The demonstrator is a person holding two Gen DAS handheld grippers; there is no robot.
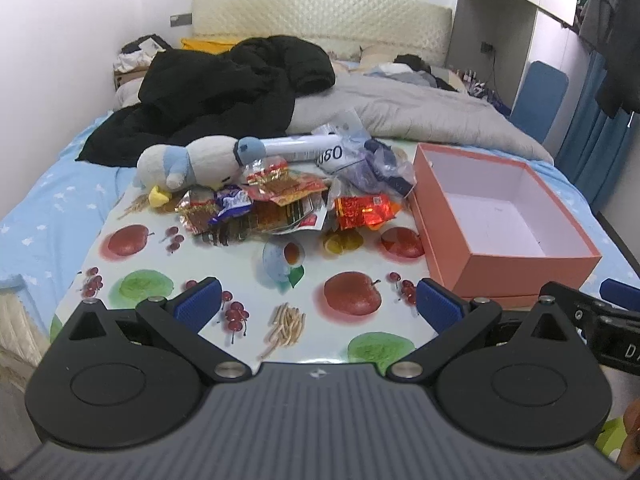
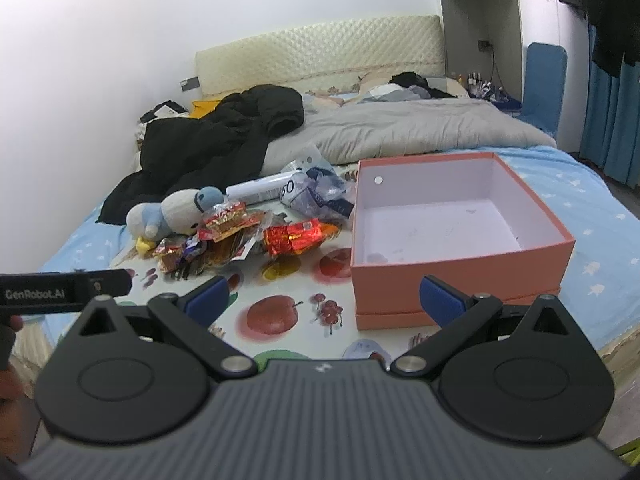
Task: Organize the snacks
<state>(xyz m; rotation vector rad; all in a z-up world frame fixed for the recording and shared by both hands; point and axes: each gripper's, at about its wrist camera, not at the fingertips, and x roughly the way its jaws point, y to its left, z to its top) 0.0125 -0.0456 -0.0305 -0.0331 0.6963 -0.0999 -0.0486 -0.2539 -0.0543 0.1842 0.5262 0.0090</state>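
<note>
Showing box [image 2: 460, 276] floor only in right view, snacks [image 1: 280, 196] nearer left.

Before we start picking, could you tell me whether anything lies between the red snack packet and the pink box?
Nothing visible does: the red snack packet lies just left of the open pink box, with only bare fruit-print mat between them.

A lived-in home bedroom. A bed [image 1: 48, 216] with a star-print blue sheet fills the view, its padded cream headboard [image 1: 320, 12] at twelve o'clock, a rumpled grey duvet [image 1: 420, 112] and black coat [image 1: 216, 92] thrown across it. Clothes [image 1: 616, 32] and blue curtains [image 1: 592, 136] hang at two o'clock.
</note>
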